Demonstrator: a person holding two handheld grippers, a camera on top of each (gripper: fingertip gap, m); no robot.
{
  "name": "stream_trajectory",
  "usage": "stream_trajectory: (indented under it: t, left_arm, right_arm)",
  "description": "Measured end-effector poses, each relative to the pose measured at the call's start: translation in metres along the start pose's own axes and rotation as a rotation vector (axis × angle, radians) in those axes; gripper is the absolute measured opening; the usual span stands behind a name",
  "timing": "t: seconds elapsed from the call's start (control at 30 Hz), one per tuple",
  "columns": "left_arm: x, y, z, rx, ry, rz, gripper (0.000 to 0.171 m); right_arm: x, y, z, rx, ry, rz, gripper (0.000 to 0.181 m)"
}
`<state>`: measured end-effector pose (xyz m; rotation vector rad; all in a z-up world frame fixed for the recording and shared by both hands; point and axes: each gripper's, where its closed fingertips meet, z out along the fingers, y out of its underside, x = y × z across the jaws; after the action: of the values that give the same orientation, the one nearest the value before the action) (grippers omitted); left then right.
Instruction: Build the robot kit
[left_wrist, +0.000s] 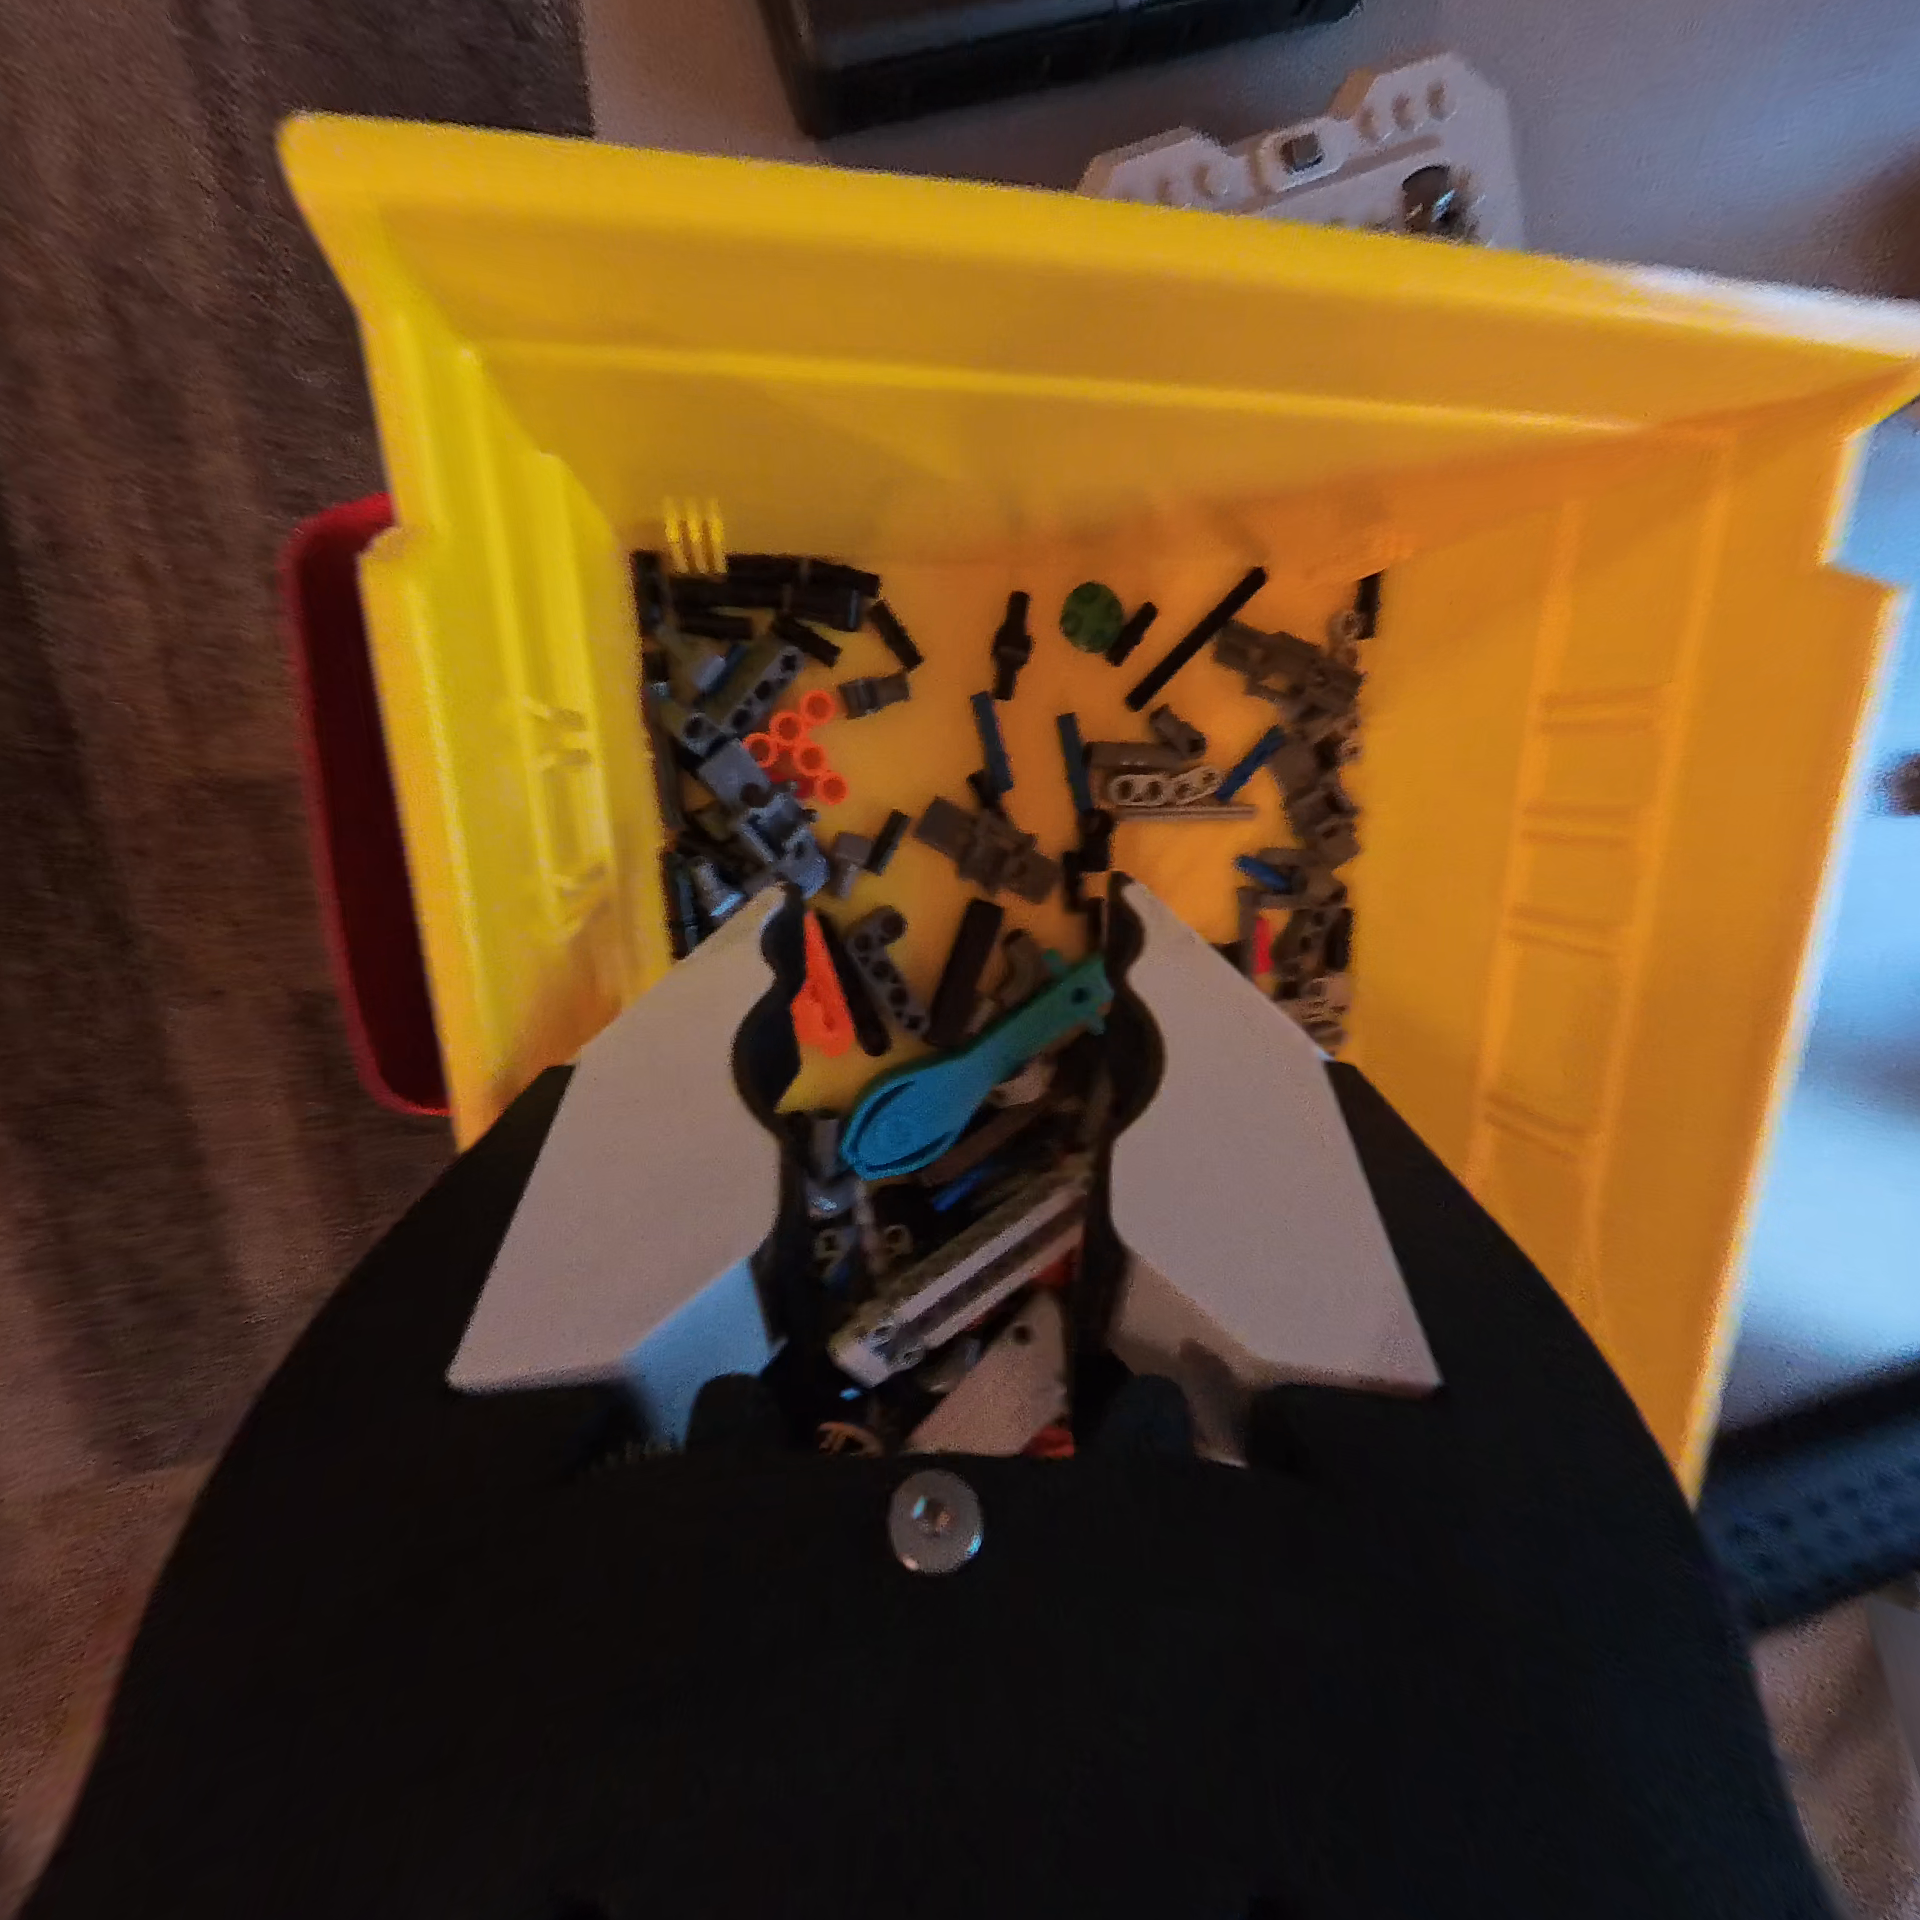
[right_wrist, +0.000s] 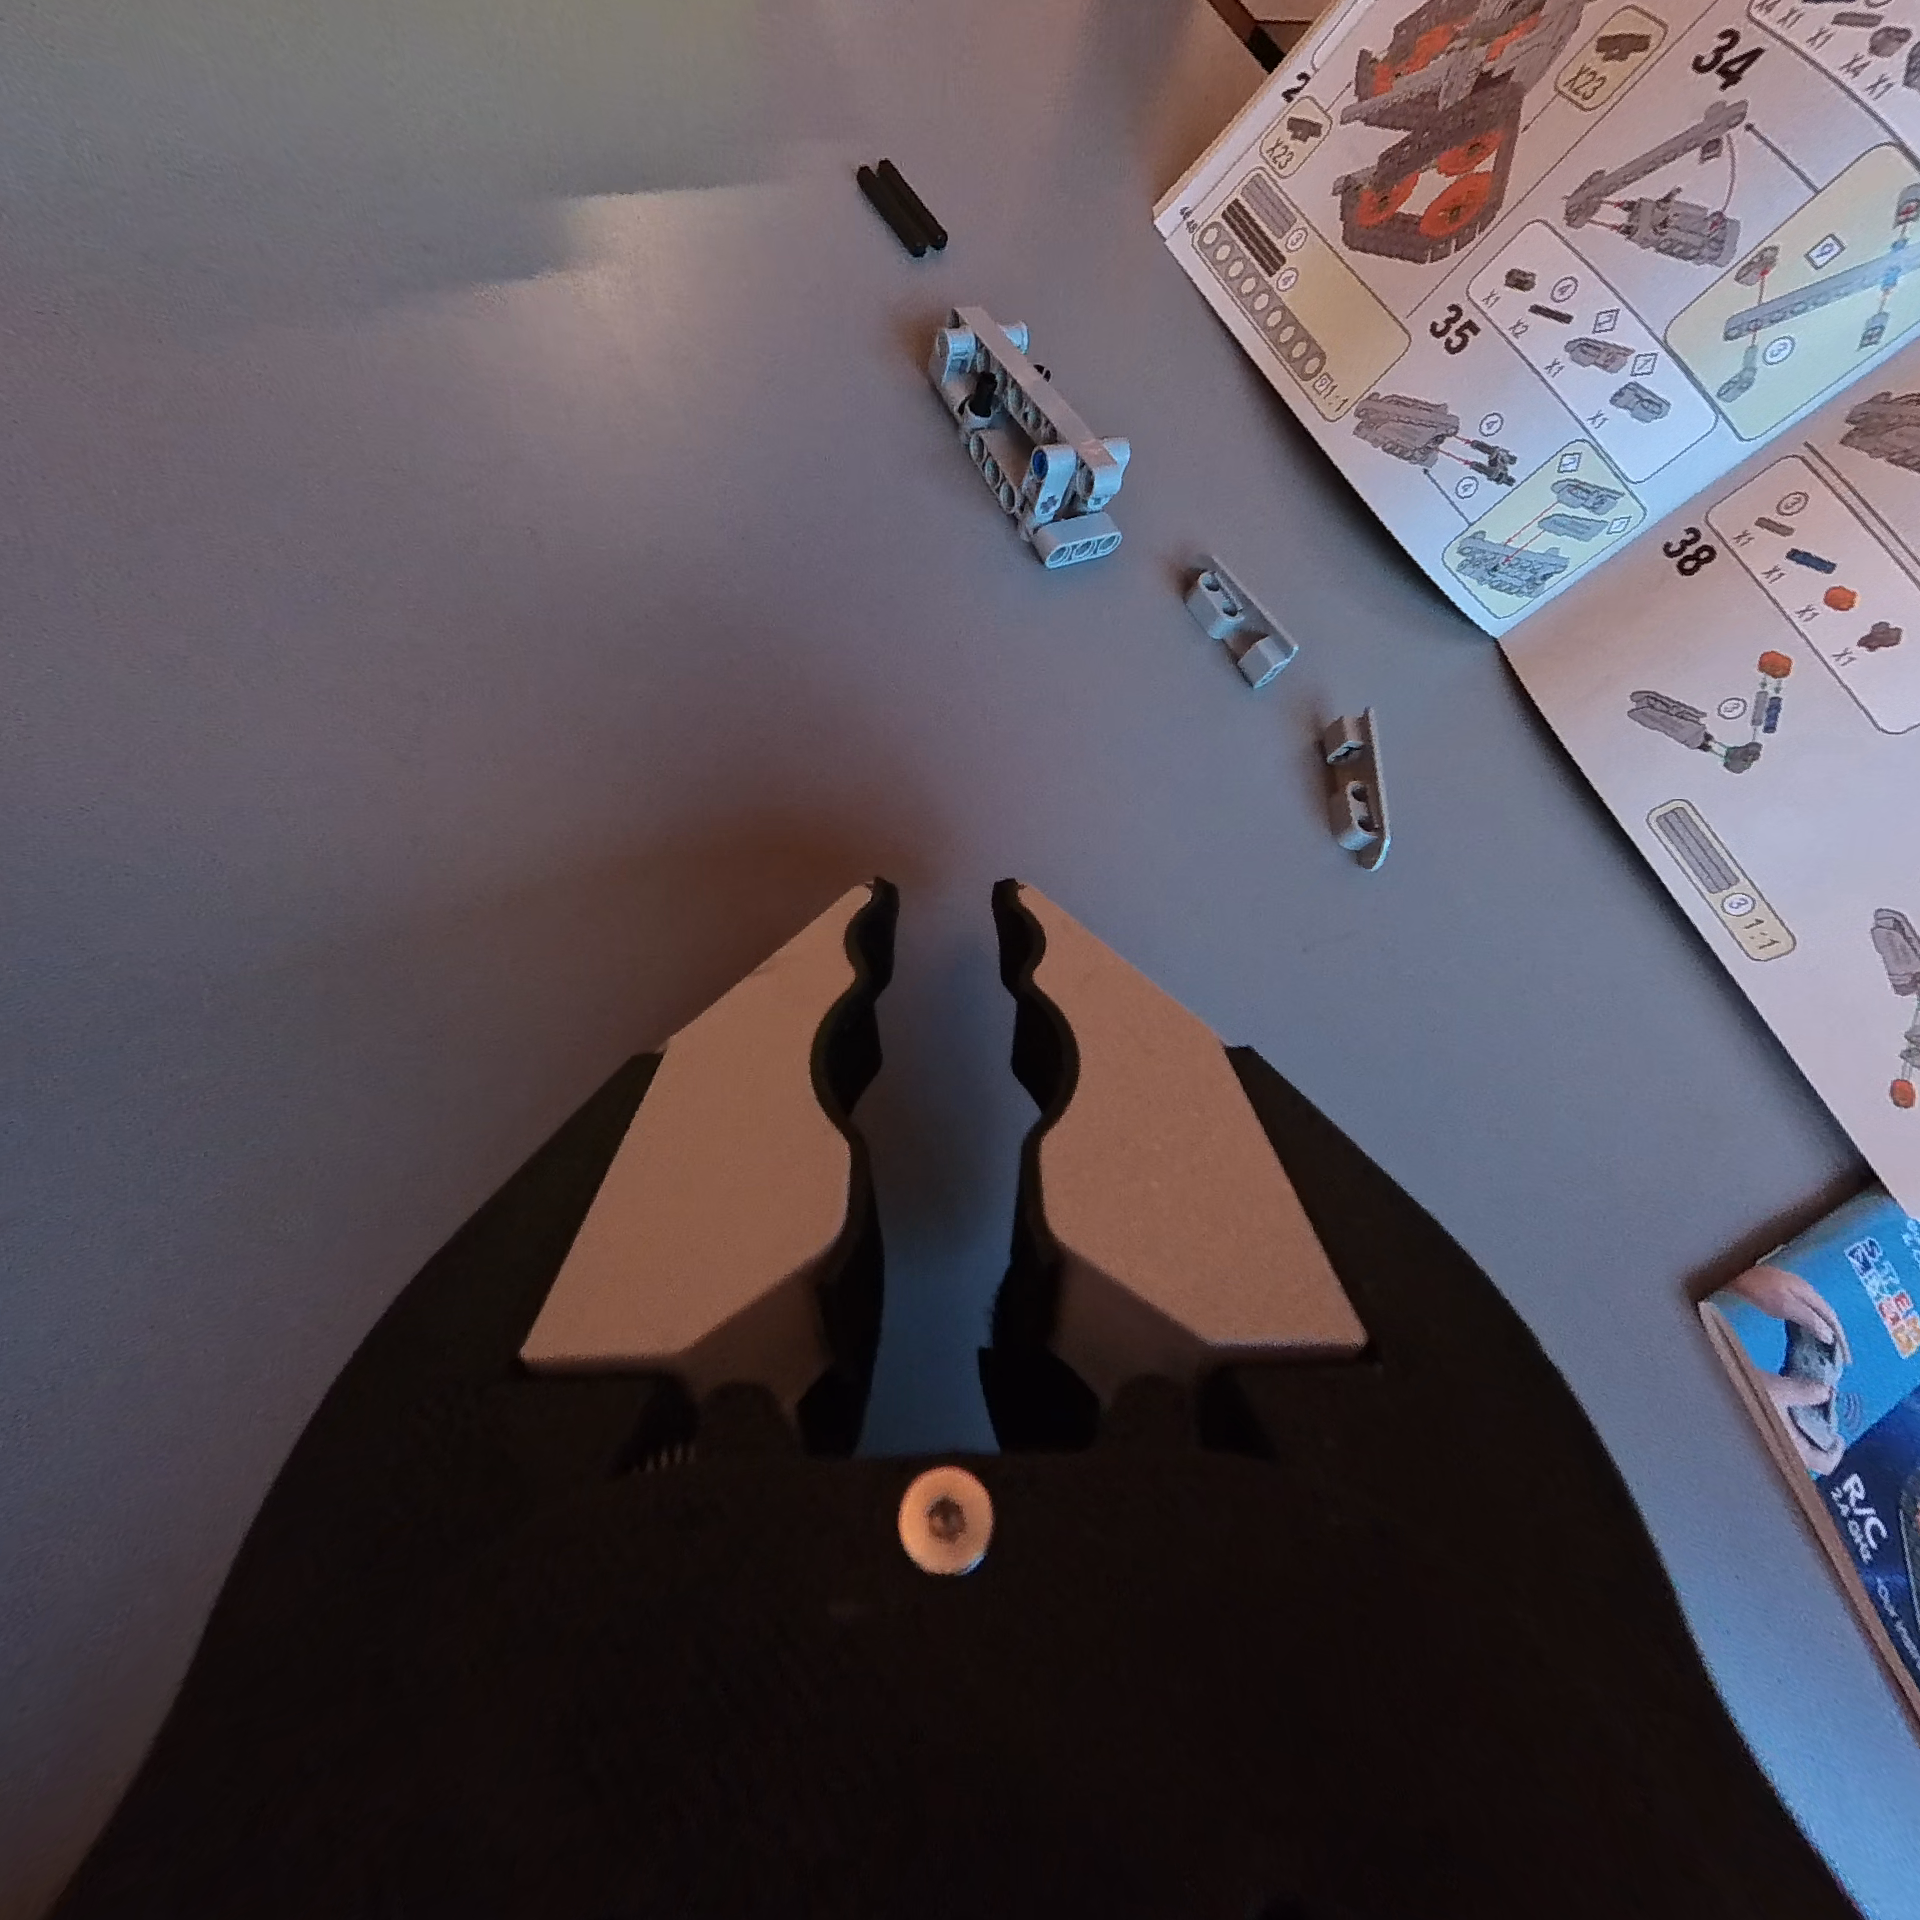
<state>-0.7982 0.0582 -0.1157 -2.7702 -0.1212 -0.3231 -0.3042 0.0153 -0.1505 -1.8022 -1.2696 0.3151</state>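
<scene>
Above a yellow plastic bin (left_wrist: 935, 343) of small building pieces, the left gripper (left_wrist: 948, 896) hangs with jaws wide, a teal spoon-shaped piece (left_wrist: 935, 1101) between them. Over the grey table (right_wrist: 416, 520), the right gripper (right_wrist: 943, 891) stands narrowly parted and empty, a grey beam assembly (right_wrist: 1023, 436) well ahead.

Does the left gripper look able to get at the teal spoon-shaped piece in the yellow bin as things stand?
Probably yes. The left gripper is open above the yellow bin, whose top is uncovered, and the teal spoon-shaped piece lies on top of the loose parts between the fingers.
</scene>
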Motion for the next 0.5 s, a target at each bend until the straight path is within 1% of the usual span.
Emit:
stream_trajectory:
  t: [0.03, 0.07, 0.1, 0.13, 0.17, 0.2, 0.33, 0.43, 0.5]
  left_arm:
    - [0.006, -0.002, 0.002, 0.007, 0.049, -0.03, 0.061]
    - [0.009, -0.004, 0.005, 0.013, 0.078, -0.052, 0.061]
    - [0.007, -0.005, 0.009, 0.009, 0.076, -0.071, 0.066]
    - [0.007, -0.004, 0.013, -0.003, 0.075, -0.08, 0.064]
    - [0.009, -0.003, 0.016, -0.013, 0.08, -0.082, 0.072]
    - [0.01, -0.002, 0.02, -0.025, 0.074, -0.079, 0.08]
    - [0.004, 0.003, 0.033, -0.082, -0.033, -0.031, 0.102]
    - [0.005, 0.001, 0.038, -0.08, -0.029, -0.032, 0.106]
    - [0.006, 0.002, 0.04, -0.085, -0.005, -0.042, 0.105]
  right_arm:
    - [0.0, 0.0, 0.0, 0.001, 0.002, 0.001, 0.019]
    - [0.001, 0.0, 0.0, 0.001, 0.004, 0.0, 0.019]
    - [0.001, 0.0, 0.0, 0.001, 0.005, -0.002, 0.019]
    - [0.0, 0.0, 0.0, 0.002, 0.006, -0.005, 0.019]
    - [0.0, 0.0, 0.0, 0.0, 0.006, -0.008, 0.019]
    - [0.0, 0.0, 0.0, -0.002, 0.007, -0.011, 0.019]
    - [-0.001, 0.001, 0.001, -0.007, 0.006, -0.017, 0.019]
    - [-0.001, 0.001, 0.001, -0.006, 0.005, -0.016, 0.019]
    - [-0.001, 0.001, 0.001, -0.007, 0.004, -0.015, 0.019]
